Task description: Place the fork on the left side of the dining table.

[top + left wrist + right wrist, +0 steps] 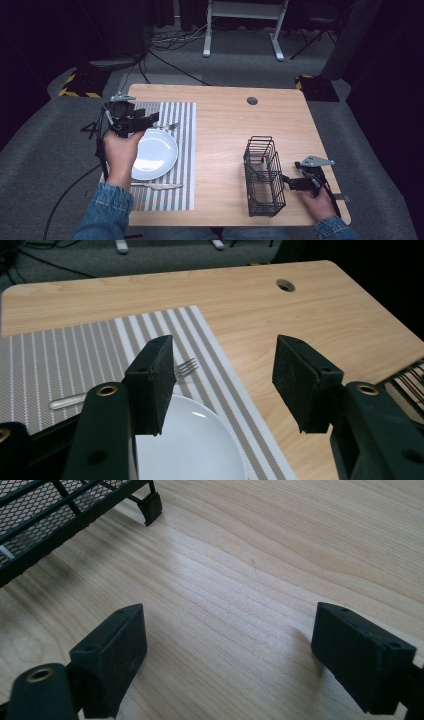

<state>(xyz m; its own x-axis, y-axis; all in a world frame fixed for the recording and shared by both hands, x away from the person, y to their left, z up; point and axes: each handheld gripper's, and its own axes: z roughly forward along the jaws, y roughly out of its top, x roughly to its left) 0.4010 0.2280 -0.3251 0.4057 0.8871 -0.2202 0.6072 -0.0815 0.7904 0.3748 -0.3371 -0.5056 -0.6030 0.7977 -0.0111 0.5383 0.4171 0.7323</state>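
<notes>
1. Nearest the person in the high view, a metal table knife (pixel 159 186) lies flat on the striped placemat (pixel 184 150) at about 6 o'clock from the plate, just beside its rim.
2. The right gripper (pixel 292 183) sits low at 3 o'clock of the wire basket (pixel 263 176), near it but apart. Its jaws stand wide open and hold nothing; in the right gripper view only pale, grained desk (pixel 240 580) lies between them, with a rubber-tipped basket foot (pixel 151 506) farther off.
3. The basket is black, upright and rectangular, made of thin wire with fine mesh low down. Something pale shows inside it, too small to name.
4. The white plate (pixel 155 154) is round, glossy and smooth, resting in the middle of the woven grey-and-white placemat.
5. The left gripper (pixel 145 121) hovers over the plate's 11 o'clock edge, its matte black jaws spread wide and empty.
6. A silver fork (pixel 182 369) lies flat on the placemat at the plate's 12 o'clock, tines toward the bare desk; in the left gripper view it sits just past the left jaw.
7. Judged from this, the place setting looks nearly laid out: knife and fork both rest by the plate, and neither gripper carries anything. The fork is the likeliest piece still being handled.
8. Farthest off, a round cable hole (pixel 252 100) marks the desk's back edge.
</notes>
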